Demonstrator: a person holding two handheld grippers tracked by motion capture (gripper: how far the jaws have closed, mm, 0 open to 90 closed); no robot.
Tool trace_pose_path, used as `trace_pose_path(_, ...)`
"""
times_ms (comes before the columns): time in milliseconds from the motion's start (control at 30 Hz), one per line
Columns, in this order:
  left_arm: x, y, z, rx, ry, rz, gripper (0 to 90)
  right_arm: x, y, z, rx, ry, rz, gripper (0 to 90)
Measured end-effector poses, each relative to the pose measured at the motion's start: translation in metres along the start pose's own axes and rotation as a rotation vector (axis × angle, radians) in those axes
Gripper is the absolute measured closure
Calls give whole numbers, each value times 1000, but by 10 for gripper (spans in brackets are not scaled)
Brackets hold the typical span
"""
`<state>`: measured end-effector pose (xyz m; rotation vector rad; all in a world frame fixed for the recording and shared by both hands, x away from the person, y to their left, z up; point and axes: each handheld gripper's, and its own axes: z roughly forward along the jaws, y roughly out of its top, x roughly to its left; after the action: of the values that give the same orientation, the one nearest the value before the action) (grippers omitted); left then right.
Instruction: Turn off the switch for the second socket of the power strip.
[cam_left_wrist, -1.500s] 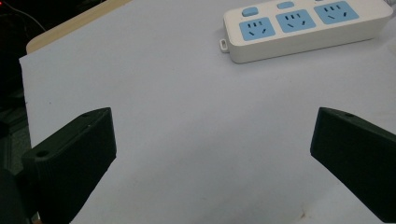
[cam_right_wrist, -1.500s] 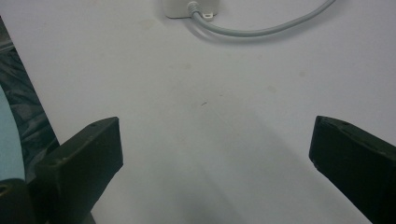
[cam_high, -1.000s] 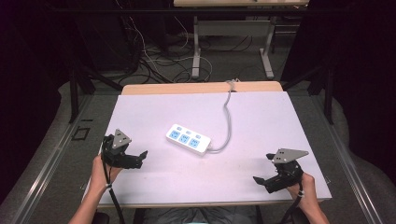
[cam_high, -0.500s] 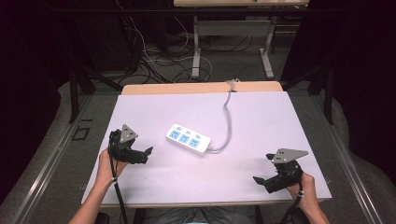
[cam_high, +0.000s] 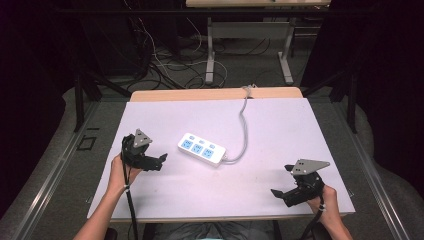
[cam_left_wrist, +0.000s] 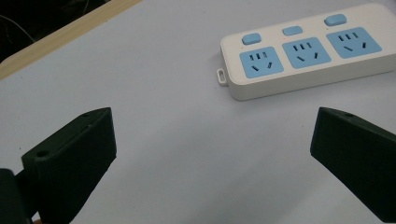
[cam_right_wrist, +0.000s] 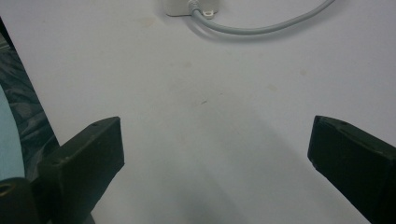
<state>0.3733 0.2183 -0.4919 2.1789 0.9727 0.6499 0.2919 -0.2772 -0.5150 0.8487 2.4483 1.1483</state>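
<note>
Leftward, the left gripper (cam_high: 161, 161) has crept toward the power strip (cam_high: 202, 149), jaws spread; right gripper (cam_high: 278, 194) gapes empty near the table's (cam_high: 280, 125) front edge; nothing grasped yet.

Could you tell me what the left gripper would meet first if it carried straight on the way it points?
Probably the power strip: it lies ahead of the open left gripper, slightly off-centre, with bare table between.

Both grippers, left (cam_high: 159, 162) and right (cam_high: 278, 194), were black, each topped by a grey triangular plate, with black cables trailing; forearms were unsleeved
</note>
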Motion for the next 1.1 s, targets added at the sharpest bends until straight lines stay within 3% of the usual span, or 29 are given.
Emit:
trace_pose_path(200,0,4,3,6,-4,15,2,0,0,0,-2,-6,-7,31)
trace_pose_path(267,0,6,5,3,-10,9,2,-2,1,0,11,11,-20,31)
trace_pose_path(600,-3,20,14,-17,-21,21,3,0,1,0,15,9,-8,32)
trace_pose_path(1100,-2,32,31,-8,-59,0,3,-1,0,1,15,5,-5,34)
